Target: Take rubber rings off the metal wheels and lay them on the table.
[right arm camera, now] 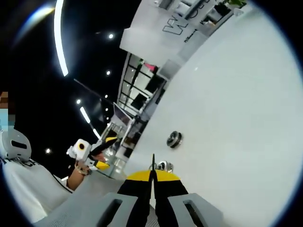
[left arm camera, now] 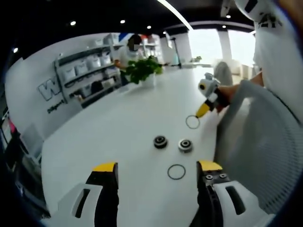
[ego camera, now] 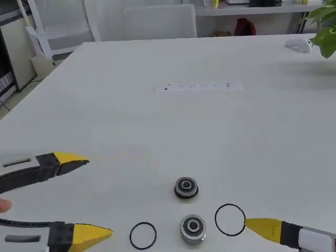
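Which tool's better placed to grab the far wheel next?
Left, likely: left tool is open, pointed at the far wheel; right tool is shut on a rubber ring.

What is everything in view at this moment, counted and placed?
Metal wheels: two, silver and dark, near table edge, one behind the other.
Rubber rings: two, black; one flat left of the wheels, one right of them at the tip of the right gripper.
Table: one, white.
Socket strip: one, white, mid-table.
Plant: one, green, far right.
Chairs: at least two, white, beyond the table.
Left gripper: yellow jaws open.
Right gripper: yellow jaws shut, apparently pinching that ring.
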Tool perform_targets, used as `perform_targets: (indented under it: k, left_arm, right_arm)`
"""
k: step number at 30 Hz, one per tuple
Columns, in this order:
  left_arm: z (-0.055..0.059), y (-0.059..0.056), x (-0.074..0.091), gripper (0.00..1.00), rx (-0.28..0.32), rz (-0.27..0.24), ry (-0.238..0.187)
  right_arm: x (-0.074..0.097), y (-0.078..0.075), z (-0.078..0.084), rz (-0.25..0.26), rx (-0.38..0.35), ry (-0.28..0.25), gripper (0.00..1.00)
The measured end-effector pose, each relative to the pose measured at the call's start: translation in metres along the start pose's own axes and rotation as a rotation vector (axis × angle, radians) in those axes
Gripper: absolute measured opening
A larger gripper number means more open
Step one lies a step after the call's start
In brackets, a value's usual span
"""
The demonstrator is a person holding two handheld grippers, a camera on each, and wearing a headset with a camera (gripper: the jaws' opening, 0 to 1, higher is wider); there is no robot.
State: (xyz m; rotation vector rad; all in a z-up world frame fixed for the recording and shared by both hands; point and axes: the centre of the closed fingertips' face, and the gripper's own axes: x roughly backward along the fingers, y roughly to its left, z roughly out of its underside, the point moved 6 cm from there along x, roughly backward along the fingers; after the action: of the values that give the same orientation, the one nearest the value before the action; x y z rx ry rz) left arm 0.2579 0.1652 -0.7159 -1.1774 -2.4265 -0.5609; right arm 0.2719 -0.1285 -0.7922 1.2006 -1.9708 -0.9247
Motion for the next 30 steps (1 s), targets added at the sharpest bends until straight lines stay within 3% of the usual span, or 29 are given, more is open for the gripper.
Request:
perform_targets:
  k: [4,8,15,30]
  left_arm:
    - [0.006,0.001,0.011,0.68,0.019,-0.035,0.000]
    - [0.014,-0.002,0.019,0.67,0.020,-0.066,0.027]
    - [0.024,-0.012,0.030,0.68,0.051,-0.077,0.037]
    - [0.035,-0.010,0.042,0.69,0.109,-0.121,0.032]
  right_arm:
    - [0.002,0.006,-0.009,-0.008,0.028,-0.001,0.00]
    - [0.004,0.014,-0.015,-0.008,0.069,0.001,0.00]
    - [-0.001,0.027,-0.020,-0.003,0.160,0.056,0.00]
    - [-0.021,0.047,-0.025,-0.014,0.296,0.159,0.00]
